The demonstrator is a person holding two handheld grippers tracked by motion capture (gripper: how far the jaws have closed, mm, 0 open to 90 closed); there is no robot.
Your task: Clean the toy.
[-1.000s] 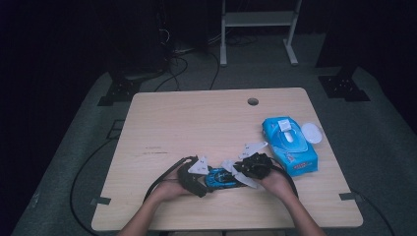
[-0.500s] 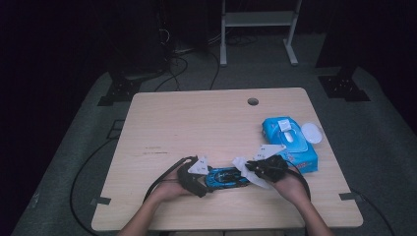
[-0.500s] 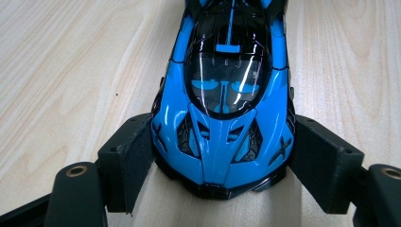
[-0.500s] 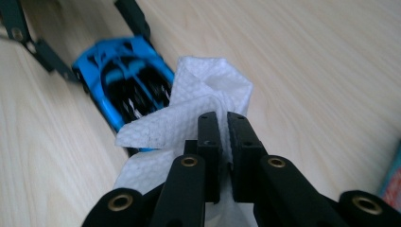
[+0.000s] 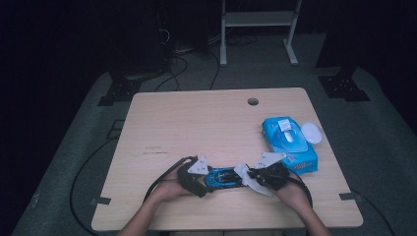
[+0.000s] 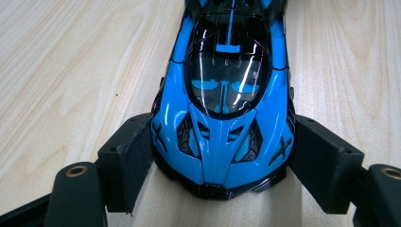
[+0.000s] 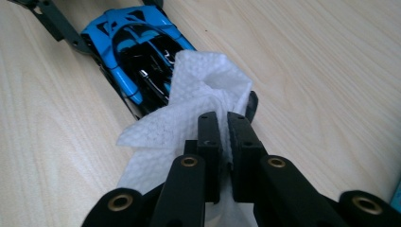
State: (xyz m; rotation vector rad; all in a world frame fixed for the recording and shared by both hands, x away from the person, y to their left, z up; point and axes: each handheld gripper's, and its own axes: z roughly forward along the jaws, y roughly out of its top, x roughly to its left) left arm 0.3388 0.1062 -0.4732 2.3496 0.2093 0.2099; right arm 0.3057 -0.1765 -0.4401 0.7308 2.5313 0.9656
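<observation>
Toy car (image 6: 226, 101): blue with black canopy and vents, upright on the wooden table near its front edge, nose clamped between two black pads. Wipe (image 7: 189, 113): white, embossed, crumpled, pinched at one end, draped over the car's tail

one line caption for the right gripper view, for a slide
Right gripper pinching a white wipe against the blue toy car on the wooden table.

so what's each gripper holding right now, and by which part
Left gripper clamps the small blue toy car by the sides of its nose. Right gripper pinches a bunched part of the white textured wipe.
</observation>
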